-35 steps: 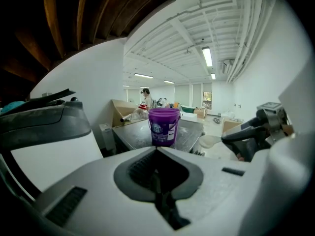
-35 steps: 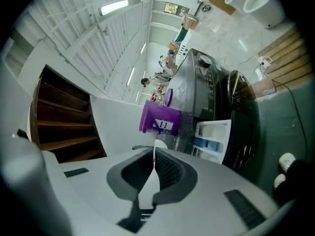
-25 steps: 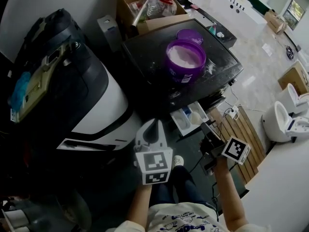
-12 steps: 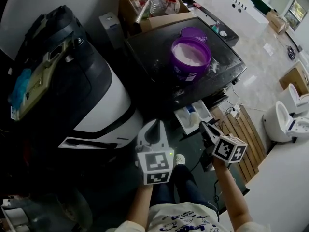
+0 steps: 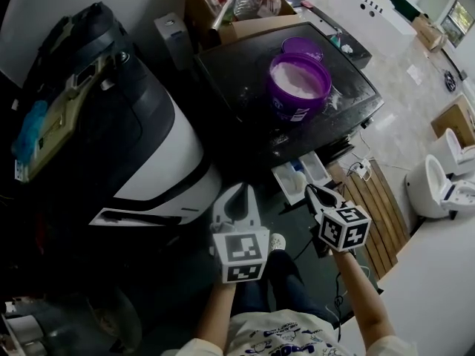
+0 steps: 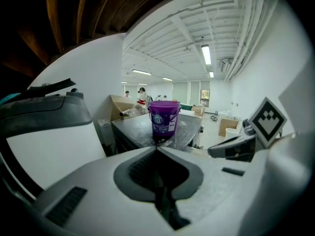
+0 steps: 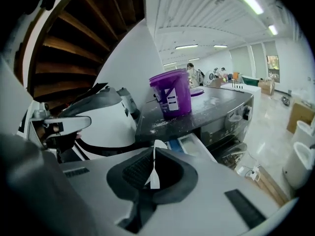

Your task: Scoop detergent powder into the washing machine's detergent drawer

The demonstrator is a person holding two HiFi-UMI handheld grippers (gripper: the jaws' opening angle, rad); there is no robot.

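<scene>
A purple bucket (image 5: 299, 86) of white detergent powder stands open on the black washing machine top (image 5: 237, 65), its lid (image 5: 303, 48) lying behind it. Below the machine's front edge the white detergent drawer (image 5: 300, 178) is pulled out. My right gripper (image 5: 312, 190) hovers just in front of the drawer, shut on a thin white scoop (image 7: 153, 168) seen edge-on. My left gripper (image 5: 237, 189) hangs to its left, shut and empty. From the left gripper view the bucket (image 6: 163, 119) stands straight ahead, beyond the closed jaws of my left gripper (image 6: 156, 149). In the right gripper view, my right gripper (image 7: 154, 149) points at the drawer (image 7: 192, 146) and bucket (image 7: 172, 95).
A large black-and-white machine (image 5: 111, 139) fills the left side. A cardboard box (image 5: 230, 6) with bottles sits behind the washer. A wooden slat platform (image 5: 378, 206) with a power strip (image 5: 361, 170) lies on the floor at right, near white toilets (image 5: 445, 184).
My right gripper has moved left and forward, closer to the open drawer, and its marker cube has turned. My left gripper has barely moved.
</scene>
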